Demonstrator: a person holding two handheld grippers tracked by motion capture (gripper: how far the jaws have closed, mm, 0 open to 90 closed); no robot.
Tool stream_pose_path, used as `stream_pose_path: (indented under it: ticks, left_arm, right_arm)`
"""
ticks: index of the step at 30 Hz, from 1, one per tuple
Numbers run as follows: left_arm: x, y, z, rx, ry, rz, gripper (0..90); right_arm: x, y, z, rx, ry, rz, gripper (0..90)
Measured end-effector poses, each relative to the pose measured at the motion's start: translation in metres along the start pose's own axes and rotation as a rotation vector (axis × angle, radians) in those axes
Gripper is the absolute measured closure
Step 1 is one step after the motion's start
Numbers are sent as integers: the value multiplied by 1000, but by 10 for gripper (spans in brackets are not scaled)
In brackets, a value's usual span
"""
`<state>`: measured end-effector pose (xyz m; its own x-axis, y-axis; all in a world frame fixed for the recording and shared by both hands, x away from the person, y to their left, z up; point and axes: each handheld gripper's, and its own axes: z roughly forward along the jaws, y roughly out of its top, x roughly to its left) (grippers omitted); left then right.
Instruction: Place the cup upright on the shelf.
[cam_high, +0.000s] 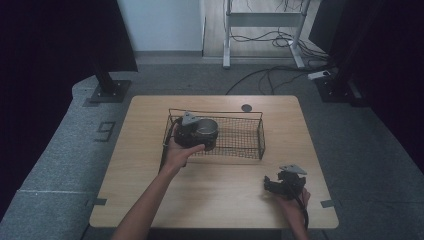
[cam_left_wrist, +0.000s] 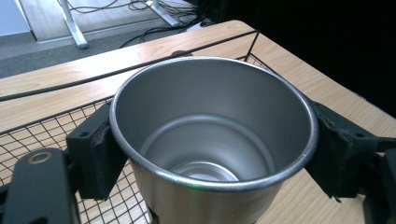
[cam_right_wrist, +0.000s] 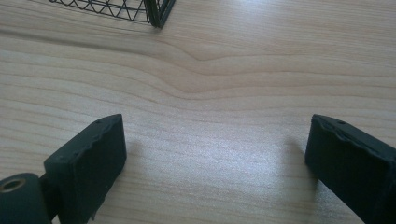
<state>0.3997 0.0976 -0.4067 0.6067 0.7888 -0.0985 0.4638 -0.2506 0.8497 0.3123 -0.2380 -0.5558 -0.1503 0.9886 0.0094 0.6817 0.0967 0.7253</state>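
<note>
One bench (cam_high: 215, 200) carries everything here, a rectangular top of pale wood with a flowing grain, rounded at the corners and with a small dark round cap (cam_high: 246, 107) set near its far edge. On its far half stands one basket (cam_high: 250, 142), a long rectangular box of thin black wire with fine mesh walls and floor and an open top. There is one cup (cam_left_wrist: 210, 140), round, of bare brushed metal with a rolled rim and a stepped bottom, open side up and nothing inside it; it sits at the left end of the basket, though whether its base touches the mesh floor cannot be told. There are two hand-held grippers, each black with two blocky, rough-faced padded jaws and a grey three-cornered plate on top. The left hand-held gripper (cam_left_wrist: 210, 154) pinches the cup from both sides just under the rim, its pads pressed flat against the metal wall, and the person's left hand (cam_high: 181, 154) holds it at the basket's near left corner. The right hand-held gripper (cam_right_wrist: 215, 154) is low over bare wood at the near right of the bench, well apart from the basket, jaws spread wide with nothing between them, held by the right hand (cam_high: 295, 202).
</note>
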Motion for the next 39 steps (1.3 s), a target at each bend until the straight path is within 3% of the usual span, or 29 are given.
stream_pose_path:
  ticks: [5, 20, 32, 39]
  left_arm:
    - [4, 1, 3, -2, -20, -29, 168]
    - [11, 4, 17, 9, -4, -47, 169]
    - [5, 14, 32, 18, 3, -20, 169]
    - [6, 16, 47, 40, 6, -30, 169]
  right_arm:
    - [0, 0, 0, 0, 0, 0, 51]
    - [0, 0, 0, -1, 0, 1, 51]
    - [0, 0, 0, -1, 0, 1, 51]
    - [0, 0, 0, 0, 1, 1, 51]
